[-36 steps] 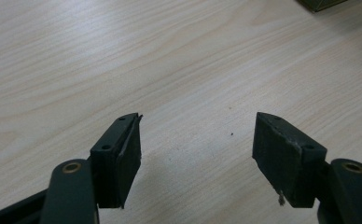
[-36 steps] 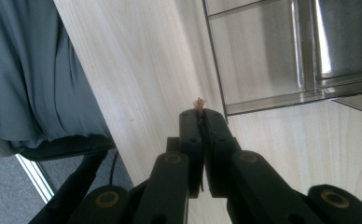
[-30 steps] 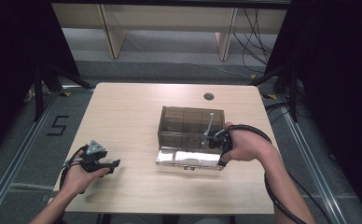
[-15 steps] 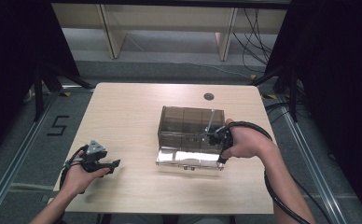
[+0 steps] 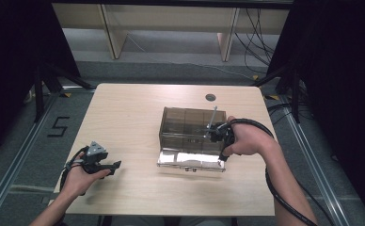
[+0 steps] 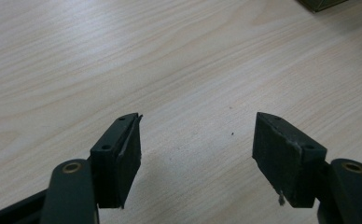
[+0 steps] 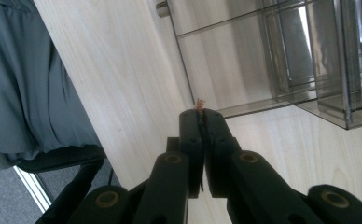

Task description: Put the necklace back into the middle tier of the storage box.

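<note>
Little has changed over the last second. Right gripper (image 5: 214,133) sits at the same spot against the right end of the smoky compartment box (image 5: 185,123); the hand behind it has barely shifted. Box and its lid (image 5: 190,160), folded out flat toward the person, lie where they lay before, mid-table, slightly right of centre.

Right gripper view: jaws pressed together, the right gripper (image 7: 201,115) tip close above the table, just short of the box (image 7: 309,56) wall. A tiny orange-brown scrap (image 7: 200,102) pokes out at the very tip. It looks pinched between the pads, but it is too small to say what it is. A thin grey rod (image 5: 212,116) stands up beside the gripper in the high view; I cannot tell what it belongs to.

Left gripper (image 5: 115,164) rests low on the table (image 5: 133,108) at the near left corner, well apart from the box, unmoved. Left gripper view: left gripper (image 6: 195,135) jaws wide apart, nothing between them, bare wood below.

Reading: a pause, not progress. The work at the box is stalled or being lined up; my guess is the right claw is holding its small pinch steady before placing it in a compartment. The left hand is idle and takes no part yet.
</note>
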